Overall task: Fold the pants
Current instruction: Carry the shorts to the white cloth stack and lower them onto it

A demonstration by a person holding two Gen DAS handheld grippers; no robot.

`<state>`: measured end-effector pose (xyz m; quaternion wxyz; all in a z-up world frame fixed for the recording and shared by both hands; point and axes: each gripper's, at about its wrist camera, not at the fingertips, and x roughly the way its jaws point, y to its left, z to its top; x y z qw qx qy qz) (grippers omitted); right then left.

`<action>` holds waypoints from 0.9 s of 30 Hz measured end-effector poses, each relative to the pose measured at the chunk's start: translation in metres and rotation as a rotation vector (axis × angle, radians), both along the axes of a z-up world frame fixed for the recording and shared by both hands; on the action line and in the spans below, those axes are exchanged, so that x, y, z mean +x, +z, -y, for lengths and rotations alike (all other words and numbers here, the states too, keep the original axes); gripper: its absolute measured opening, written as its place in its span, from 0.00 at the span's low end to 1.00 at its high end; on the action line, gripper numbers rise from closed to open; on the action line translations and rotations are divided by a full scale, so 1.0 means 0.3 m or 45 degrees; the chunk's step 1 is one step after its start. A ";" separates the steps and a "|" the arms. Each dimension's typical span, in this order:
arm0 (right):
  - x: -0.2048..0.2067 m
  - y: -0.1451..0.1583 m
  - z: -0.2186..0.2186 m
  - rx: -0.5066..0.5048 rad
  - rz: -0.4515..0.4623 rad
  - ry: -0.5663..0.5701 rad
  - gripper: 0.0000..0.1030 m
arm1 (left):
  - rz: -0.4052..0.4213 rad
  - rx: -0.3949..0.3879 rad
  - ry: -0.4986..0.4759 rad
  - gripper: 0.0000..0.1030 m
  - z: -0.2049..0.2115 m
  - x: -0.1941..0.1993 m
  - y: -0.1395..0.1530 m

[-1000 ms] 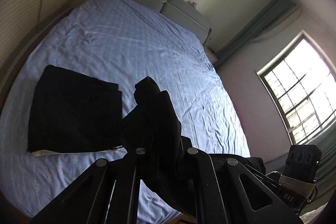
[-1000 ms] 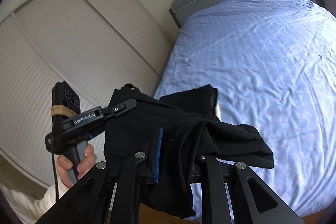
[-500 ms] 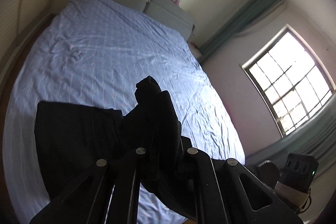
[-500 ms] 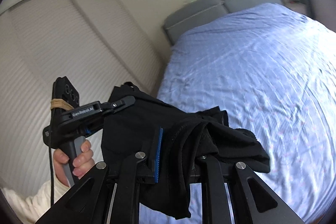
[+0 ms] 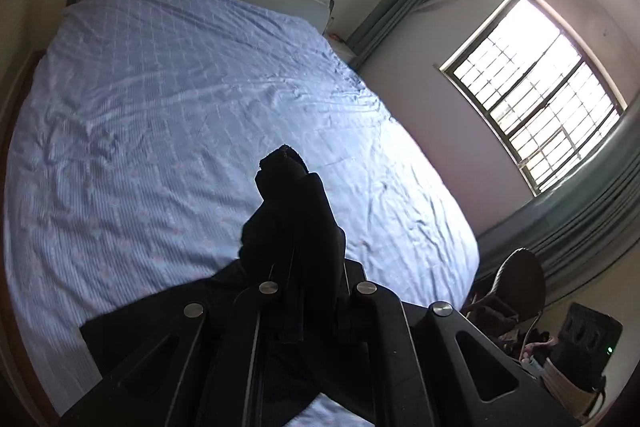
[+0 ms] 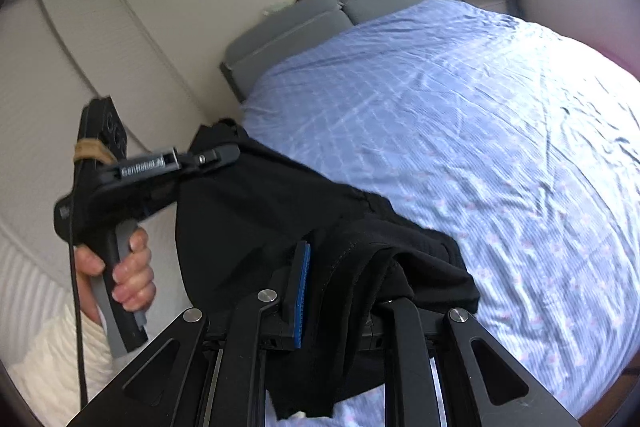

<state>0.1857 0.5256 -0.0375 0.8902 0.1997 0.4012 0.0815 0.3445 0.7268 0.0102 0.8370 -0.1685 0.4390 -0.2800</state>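
Both grippers have swung away from the folded black pile, carrying black pants [image 6: 280, 219] above the blue bedsheet [image 6: 460, 115]; left gripper [image 6: 216, 157] and right gripper [image 6: 340, 291] each clamp cloth; spread both evenly, lowering flat.

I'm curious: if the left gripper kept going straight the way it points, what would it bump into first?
Probably the blue checked bedsheet. The left gripper, shut on the black fabric pants, points down at the bed, with nothing else visible between; depth is hard to judge.
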 end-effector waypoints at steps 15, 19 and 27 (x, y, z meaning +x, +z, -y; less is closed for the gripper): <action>-0.071 -0.641 -0.256 0.521 -0.728 -0.108 0.18 | -0.388 0.221 0.065 0.09 -0.281 -0.002 -0.549; -0.093 -0.737 -0.296 0.630 -0.874 -0.173 0.21 | -0.419 0.262 0.087 0.09 -0.327 0.004 -0.588; -0.106 -0.780 -0.337 0.401 -1.028 -0.138 0.38 | -0.418 0.503 0.233 0.25 -0.387 0.020 -0.633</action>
